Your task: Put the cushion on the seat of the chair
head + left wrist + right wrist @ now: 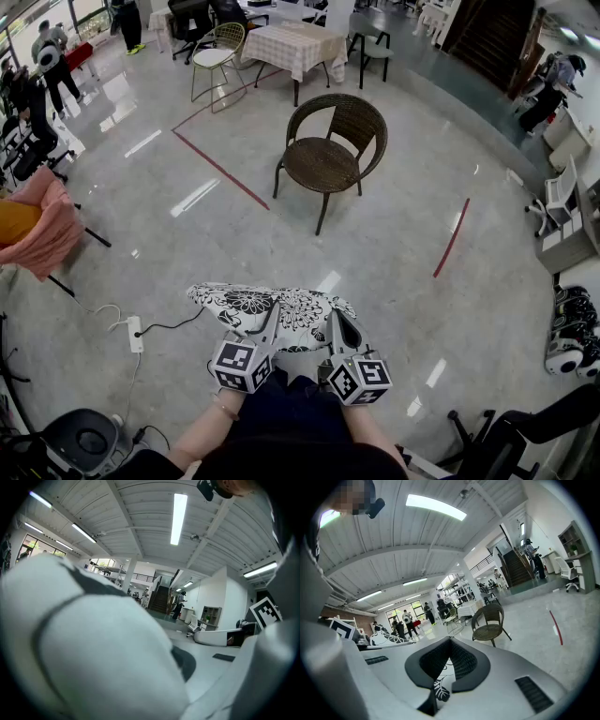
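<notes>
A black-and-white floral cushion [272, 312] hangs level in front of me, held at its near edge by both grippers. My left gripper [265, 325] is shut on the cushion's left part. In the left gripper view the cushion [93, 658] is a white blur that fills most of the frame and hides the jaws. My right gripper [339, 330] is shut on the right part. In the right gripper view [449, 658] floral fabric [440, 684] shows pinched between the dark pads. The brown wicker chair [330, 155] stands some way ahead on the floor, its seat bare, and appears again as the chair [490, 620].
A table with a checked cloth [298, 45] and a wire chair [217, 52] stand behind the wicker chair. A pink-draped seat [42, 230] and a power strip [134, 334] lie to the left. Red tape lines [220, 169] mark the floor. People [52, 66] stand far left.
</notes>
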Demonstrator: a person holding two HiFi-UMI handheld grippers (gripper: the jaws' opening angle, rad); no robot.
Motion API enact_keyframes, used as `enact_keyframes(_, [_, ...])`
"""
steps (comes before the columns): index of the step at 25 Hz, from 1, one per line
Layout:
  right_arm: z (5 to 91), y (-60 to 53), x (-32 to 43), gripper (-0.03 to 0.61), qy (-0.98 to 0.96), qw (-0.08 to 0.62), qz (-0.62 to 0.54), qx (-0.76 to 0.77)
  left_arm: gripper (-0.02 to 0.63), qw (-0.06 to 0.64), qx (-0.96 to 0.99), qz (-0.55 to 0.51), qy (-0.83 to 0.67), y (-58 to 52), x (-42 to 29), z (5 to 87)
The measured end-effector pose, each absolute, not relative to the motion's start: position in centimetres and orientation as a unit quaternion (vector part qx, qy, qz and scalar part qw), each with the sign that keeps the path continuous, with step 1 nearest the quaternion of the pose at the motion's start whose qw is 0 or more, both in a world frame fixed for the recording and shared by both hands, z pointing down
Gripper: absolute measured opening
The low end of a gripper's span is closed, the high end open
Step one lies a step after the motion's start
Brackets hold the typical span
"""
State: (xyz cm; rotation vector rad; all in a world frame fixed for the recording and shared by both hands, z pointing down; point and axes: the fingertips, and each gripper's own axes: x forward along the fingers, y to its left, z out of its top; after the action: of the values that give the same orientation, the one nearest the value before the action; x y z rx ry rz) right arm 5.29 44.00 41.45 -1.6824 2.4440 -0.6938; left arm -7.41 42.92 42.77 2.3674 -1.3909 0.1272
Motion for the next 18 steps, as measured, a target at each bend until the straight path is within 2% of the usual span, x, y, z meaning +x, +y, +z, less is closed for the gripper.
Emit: enact_keyframes(18, [40.5, 41.7, 0.1, 0.011, 0.791, 0.071, -0.22, -0.566, 0.017, 0.189, 0.866, 0.035, -0.462, 39.7, -11.2, 42.3])
